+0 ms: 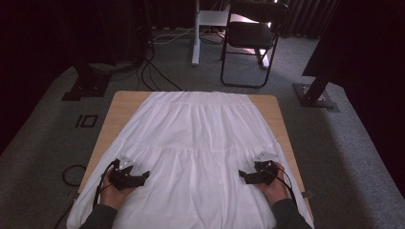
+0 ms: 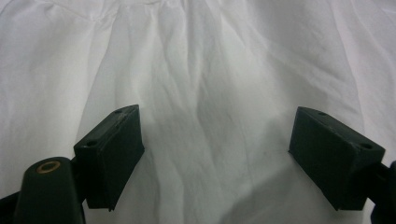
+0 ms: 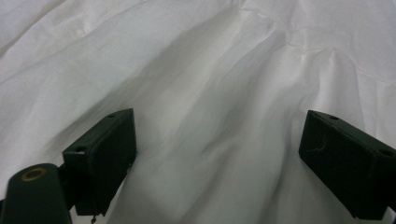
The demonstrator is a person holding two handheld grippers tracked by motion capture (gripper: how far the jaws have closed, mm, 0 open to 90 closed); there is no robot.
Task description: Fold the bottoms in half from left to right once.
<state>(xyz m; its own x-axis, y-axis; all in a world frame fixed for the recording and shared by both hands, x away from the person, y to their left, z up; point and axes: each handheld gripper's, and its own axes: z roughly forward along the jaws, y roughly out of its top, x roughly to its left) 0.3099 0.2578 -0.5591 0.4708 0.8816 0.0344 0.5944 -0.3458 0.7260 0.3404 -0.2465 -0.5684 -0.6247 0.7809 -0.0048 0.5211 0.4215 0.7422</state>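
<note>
Both tongs, left (image 1: 143,175) and right (image 1: 242,175), gape wide, pointing inward over the white skirt (image 1: 200,138), which runs lengthwise up the counter (image 1: 122,102) between them.

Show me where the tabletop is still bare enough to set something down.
Bare wood of the table shows at the far left corner beside the white garment, and in a narrow strip at the far right corner and edge. The middle and near side are covered by the cloth, with the left gripper and right gripper over it.
</note>
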